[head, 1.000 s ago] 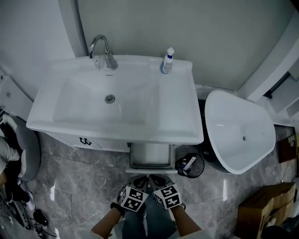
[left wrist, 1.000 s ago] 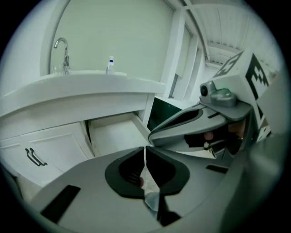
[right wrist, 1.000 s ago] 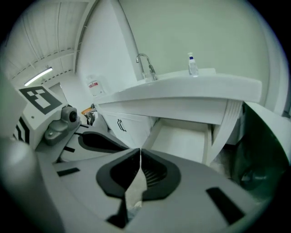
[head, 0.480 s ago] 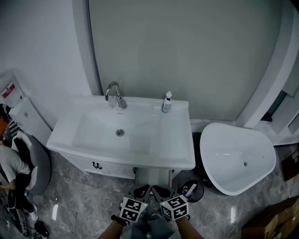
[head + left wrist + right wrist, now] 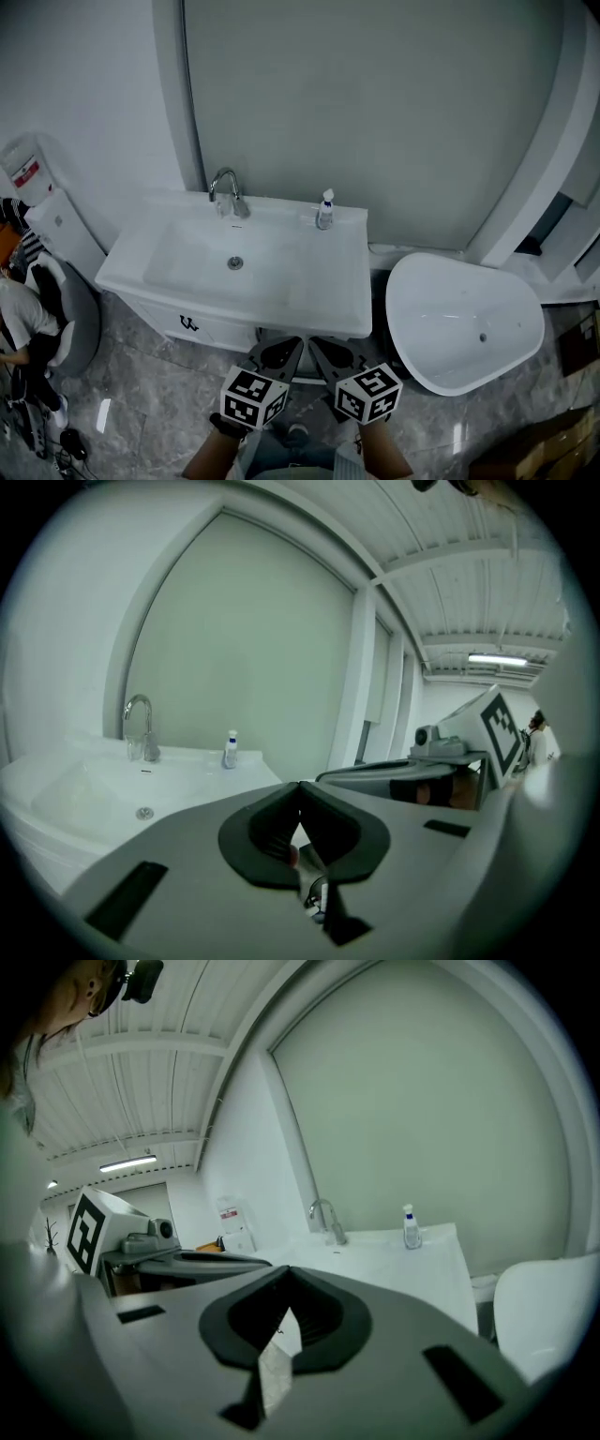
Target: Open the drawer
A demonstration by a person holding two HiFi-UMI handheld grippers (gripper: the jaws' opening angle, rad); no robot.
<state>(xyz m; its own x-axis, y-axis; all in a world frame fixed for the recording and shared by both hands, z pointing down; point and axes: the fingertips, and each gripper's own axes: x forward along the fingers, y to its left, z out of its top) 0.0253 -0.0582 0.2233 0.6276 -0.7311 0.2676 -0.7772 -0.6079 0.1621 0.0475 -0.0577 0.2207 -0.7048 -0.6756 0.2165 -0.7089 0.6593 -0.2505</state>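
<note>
Grey marble floor (image 5: 141,394) and a pale arched wall frame a bathroom display, seen from above. A white cabinet (image 5: 202,328) stands at the centre and holds the drawer (image 5: 300,375). The drawer lies at 12 o'clock from the person's hands, just under the front edge of the basin. Only a pale sliver of it shows between the two grippers, so how far out it stands cannot be told.

The left gripper (image 5: 286,349) and right gripper (image 5: 328,352) hover side by side, close together, both aimed at the cabinet front. Each one's own view shows its fingers pressed together at the tips with nothing between them. Neither touches the drawer. Held high and empty like this, they seem to be between moves, not pulling.

Above the cabinet sits a wide white basin (image 5: 309,300). A chrome tap (image 5: 225,192) stands on its back rim. A small spray bottle (image 5: 324,211) stands upright just beside the tap, at the back, clear of the bowl.

At 2 o'clock a white freestanding tub (image 5: 412,281) stands next to the cabinet. At 9 o'clock a seated person (image 5: 23,328) is partly cut off by the frame.
</note>
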